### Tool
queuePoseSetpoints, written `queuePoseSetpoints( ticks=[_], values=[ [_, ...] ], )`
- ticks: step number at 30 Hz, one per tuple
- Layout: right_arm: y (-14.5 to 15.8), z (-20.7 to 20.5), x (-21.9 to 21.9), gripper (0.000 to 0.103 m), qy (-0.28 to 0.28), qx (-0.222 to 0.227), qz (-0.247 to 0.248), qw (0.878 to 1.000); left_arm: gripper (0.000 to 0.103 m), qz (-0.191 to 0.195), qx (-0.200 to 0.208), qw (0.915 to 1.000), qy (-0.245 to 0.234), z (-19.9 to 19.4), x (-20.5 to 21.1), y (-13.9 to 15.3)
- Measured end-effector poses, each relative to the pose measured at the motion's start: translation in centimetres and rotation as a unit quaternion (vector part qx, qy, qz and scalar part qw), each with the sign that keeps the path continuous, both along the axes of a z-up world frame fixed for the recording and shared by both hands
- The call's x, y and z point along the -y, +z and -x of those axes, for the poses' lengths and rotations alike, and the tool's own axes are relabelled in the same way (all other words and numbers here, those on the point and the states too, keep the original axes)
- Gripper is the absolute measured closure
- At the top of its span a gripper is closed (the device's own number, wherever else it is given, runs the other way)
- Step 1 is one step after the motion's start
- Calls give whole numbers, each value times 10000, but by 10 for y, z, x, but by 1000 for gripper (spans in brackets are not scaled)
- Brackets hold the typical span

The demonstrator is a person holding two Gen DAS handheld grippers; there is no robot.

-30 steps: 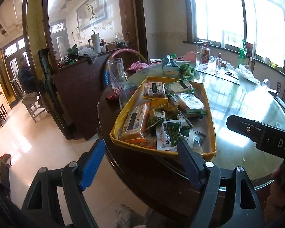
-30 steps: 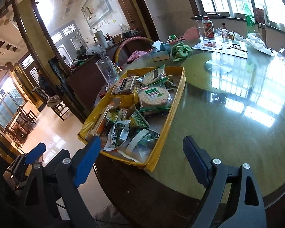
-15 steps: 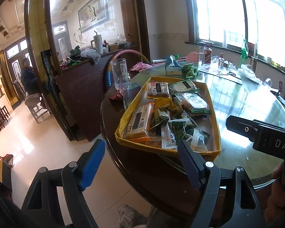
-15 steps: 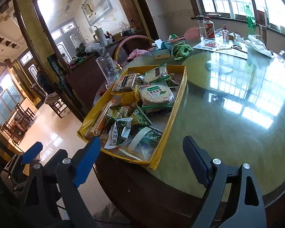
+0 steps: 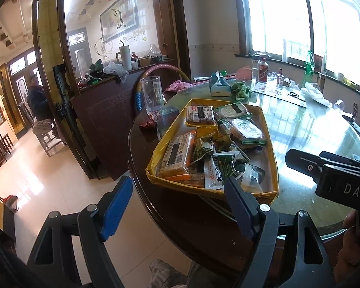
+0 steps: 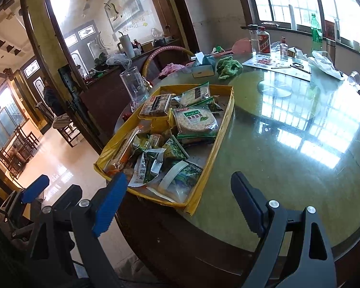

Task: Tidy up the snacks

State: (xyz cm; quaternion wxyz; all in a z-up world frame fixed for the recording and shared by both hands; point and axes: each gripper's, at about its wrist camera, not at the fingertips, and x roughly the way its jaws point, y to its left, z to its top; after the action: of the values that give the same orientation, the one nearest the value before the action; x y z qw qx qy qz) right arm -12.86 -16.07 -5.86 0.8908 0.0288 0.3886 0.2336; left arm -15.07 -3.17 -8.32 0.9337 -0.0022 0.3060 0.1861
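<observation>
A yellow tray [image 5: 273, 148] [image 6: 222, 129] full of several snack packets sits near the front edge of a round glass-topped table [image 5: 312, 129] [image 6: 288, 124]. Among them are an orange-edged biscuit pack [image 5: 177, 156], a round cracker pack [image 6: 195, 121] and small green packets [image 6: 175, 151]. My left gripper [image 5: 180, 206] hangs open off the table's near edge, short of the tray. My right gripper [image 6: 177, 204] is open too, over the table's rim beside the tray's near corner. Nothing is between either pair of fingers. The right gripper's body [image 5: 328, 172] shows in the left wrist view.
A clear glass jug [image 5: 152, 93] [image 6: 134, 87] stands left of the tray. A tissue box [image 6: 202, 68], green cloth [image 6: 228, 66], bottles [image 6: 262, 40] and papers lie at the far side. A dark cabinet [image 5: 103, 110] and a seated person [image 5: 37, 98] are at the left.
Both grippers have drifted slightly left along the table's edge, so the tray sits further right in each view. Both stay open.
</observation>
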Motion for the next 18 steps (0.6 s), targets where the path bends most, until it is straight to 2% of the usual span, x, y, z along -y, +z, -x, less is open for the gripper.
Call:
queuePoseSetpoints(
  ticks=[9, 18],
  values=[
    [0, 1, -4, 15, 0, 32, 84, 10000, 24, 279, 4, 9996, 37, 0, -8, -2],
    [1, 3, -8, 15, 10, 33, 117, 9999, 24, 11, -128, 9998, -123, 0, 4, -4]
  ],
)
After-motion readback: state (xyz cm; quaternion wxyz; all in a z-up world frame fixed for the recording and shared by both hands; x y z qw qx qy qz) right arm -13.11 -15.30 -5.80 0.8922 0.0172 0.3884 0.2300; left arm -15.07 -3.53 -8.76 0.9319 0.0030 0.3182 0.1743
